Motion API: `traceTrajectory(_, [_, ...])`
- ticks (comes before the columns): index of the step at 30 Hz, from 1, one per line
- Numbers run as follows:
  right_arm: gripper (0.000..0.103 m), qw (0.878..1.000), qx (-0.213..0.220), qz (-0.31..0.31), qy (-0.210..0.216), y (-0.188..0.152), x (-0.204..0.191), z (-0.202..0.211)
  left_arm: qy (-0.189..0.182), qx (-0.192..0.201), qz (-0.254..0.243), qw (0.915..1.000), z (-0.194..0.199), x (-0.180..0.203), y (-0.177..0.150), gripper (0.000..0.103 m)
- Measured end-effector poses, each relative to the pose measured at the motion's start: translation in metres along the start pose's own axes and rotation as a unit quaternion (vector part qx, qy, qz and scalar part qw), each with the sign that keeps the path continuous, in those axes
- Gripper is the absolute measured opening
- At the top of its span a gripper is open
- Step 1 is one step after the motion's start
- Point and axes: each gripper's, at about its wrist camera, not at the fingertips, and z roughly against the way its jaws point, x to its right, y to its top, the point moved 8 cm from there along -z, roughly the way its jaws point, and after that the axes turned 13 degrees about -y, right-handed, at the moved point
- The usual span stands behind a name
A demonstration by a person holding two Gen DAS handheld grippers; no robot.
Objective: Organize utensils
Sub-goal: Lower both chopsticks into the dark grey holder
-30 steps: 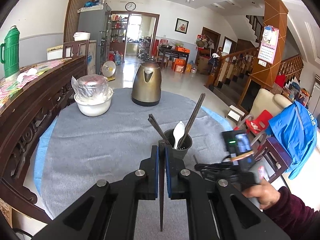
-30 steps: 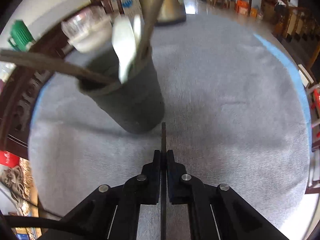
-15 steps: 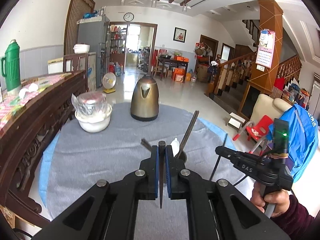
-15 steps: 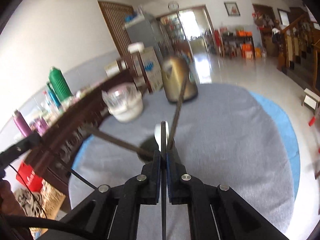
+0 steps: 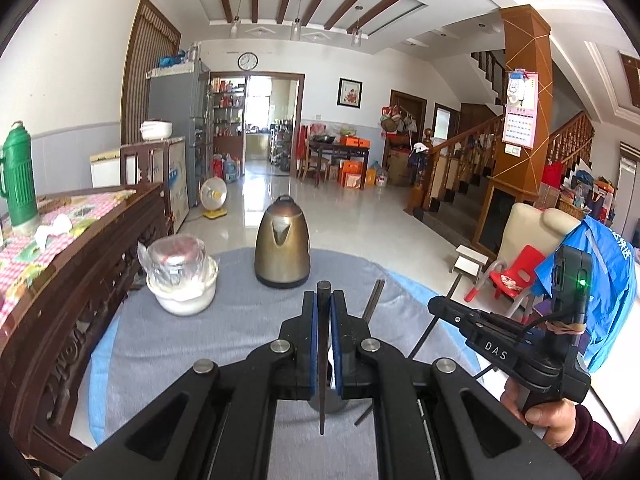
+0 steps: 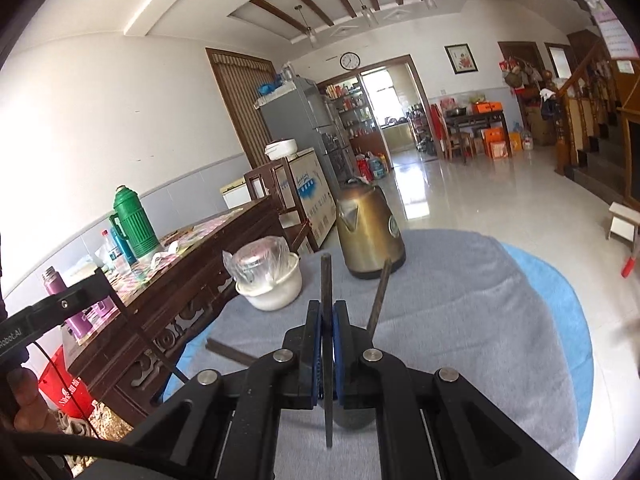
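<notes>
In the left wrist view my left gripper (image 5: pixel 323 300) is shut on a dark chopstick (image 5: pixel 322 408) that stands upright between the pads. The dark utensil cup (image 5: pixel 329 402) is mostly hidden behind the fingers, and another chopstick (image 5: pixel 375 300) sticks up out of it. To the right, a hand holds my right gripper (image 5: pixel 435 305), with a thin chopstick (image 5: pixel 432 322) slanting down from it. In the right wrist view my right gripper (image 6: pixel 327 309) is shut on its own chopstick (image 6: pixel 326 276) above the cup (image 6: pixel 354 420). My left gripper (image 6: pixel 90 286) shows at the left edge.
A brass kettle (image 5: pixel 283 252) and a white bowl (image 5: pixel 182 294) holding a plastic-wrapped jar stand at the far side of the grey-clothed round table (image 5: pixel 200 344). A carved wooden sideboard (image 5: pixel 68 280) with a green thermos (image 5: pixel 18 184) runs along the left. Chairs stand beyond the table's right edge.
Both grippers have risen, each still holding its chopstick. The right wrist view swung up from the tabletop to the room. The cup has sunk behind the fingers in both views.
</notes>
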Motion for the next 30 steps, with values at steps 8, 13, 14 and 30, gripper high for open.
traceTrajectory(8, [0.006, 1.0, 0.014, 0.008, -0.005, 0.024, -0.01, -0.004, -0.004, 0.011, -0.006, 0.9999, -0.011, 0.006, 0.024, 0.007])
traceTrajectory(13, [0.006, 0.999, 0.041, 0.007, -0.009, 0.045, -0.012, -0.003, -0.004, 0.032, -0.007, 0.9995, -0.013, 0.007, 0.04, 0.007])
traceTrajectory(14, [0.006, 0.999, 0.044, 0.005, -0.009, 0.049, -0.012, -0.004, -0.004, 0.04, -0.008, 0.9991, -0.014, 0.008, 0.045, 0.006])
traceTrajectory(30, [0.006, 0.997, 0.055, -0.029, -0.055, 0.037, 0.005, -0.035, 0.017, 0.101, 0.003, 0.9948, -0.044, 0.001, 0.044, 0.006])
